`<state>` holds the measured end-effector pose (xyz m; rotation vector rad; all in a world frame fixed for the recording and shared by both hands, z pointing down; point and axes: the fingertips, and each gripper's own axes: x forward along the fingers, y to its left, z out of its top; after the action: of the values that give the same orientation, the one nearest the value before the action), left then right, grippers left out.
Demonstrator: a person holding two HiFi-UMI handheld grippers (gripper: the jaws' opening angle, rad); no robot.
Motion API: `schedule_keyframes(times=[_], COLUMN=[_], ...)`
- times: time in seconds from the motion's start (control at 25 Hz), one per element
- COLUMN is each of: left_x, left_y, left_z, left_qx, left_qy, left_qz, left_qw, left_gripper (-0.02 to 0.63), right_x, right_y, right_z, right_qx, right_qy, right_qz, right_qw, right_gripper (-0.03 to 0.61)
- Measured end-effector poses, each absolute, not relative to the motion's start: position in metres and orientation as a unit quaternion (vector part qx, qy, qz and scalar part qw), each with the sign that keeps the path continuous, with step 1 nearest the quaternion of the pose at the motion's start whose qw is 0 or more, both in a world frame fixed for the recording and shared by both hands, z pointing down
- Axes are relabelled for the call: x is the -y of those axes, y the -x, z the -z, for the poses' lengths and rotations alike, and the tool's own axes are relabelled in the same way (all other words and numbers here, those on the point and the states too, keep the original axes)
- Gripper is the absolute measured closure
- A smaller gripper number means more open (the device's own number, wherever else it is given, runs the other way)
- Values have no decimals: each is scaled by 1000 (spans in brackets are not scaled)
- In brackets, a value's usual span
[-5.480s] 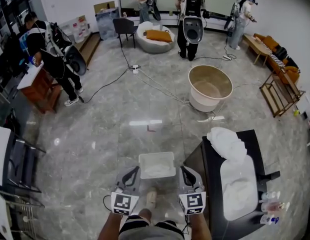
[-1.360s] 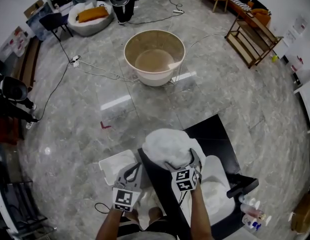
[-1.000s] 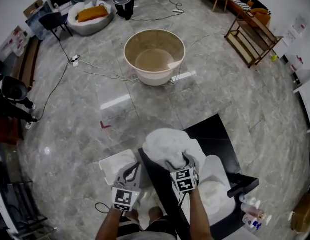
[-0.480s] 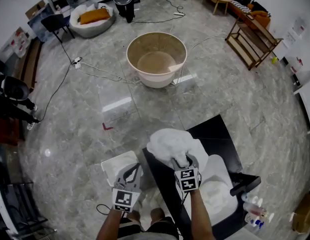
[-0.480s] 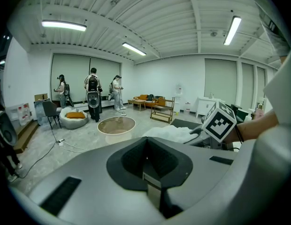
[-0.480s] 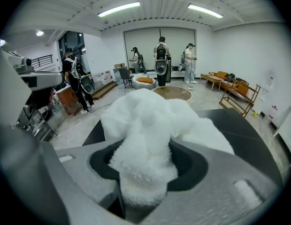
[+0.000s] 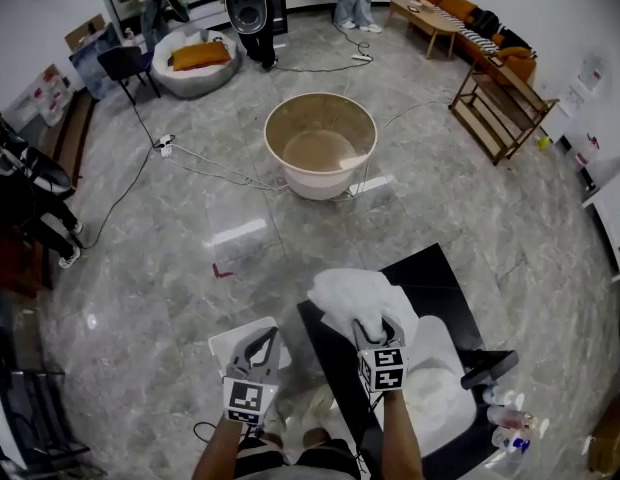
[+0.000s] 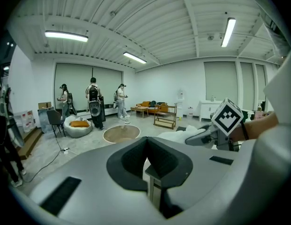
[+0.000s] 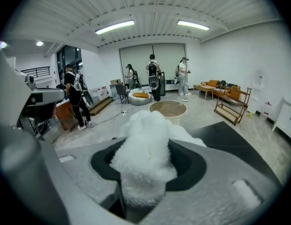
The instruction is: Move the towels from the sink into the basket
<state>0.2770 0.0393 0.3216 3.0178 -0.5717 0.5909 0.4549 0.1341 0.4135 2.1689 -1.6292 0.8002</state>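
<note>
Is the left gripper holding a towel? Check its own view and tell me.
No, the left gripper shows its jaws together with nothing between them.

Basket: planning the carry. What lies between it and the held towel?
Head view: only the counter's left edge lies between the basket and the towel clamped in the right gripper.
</note>
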Motion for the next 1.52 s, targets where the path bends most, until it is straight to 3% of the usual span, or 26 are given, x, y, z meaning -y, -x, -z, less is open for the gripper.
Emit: schedule_keyframes(times=[0.72, 1.52], left_x=[-29, 3], left_y=[-175, -31], left_z=[-214, -174], left_qx=[237, 344], left_qy=[-963, -933], left_qz=[-117, -87], left_qw=[-45, -62], left_gripper=[604, 604], right_x=[-112, -46], right_y=[-371, -221], right_z=[-215, -145], right_qx=[610, 705], right_qy=[-779, -705], right_qz=[-106, -41], right_qw=[98, 63], right_gripper=[367, 371])
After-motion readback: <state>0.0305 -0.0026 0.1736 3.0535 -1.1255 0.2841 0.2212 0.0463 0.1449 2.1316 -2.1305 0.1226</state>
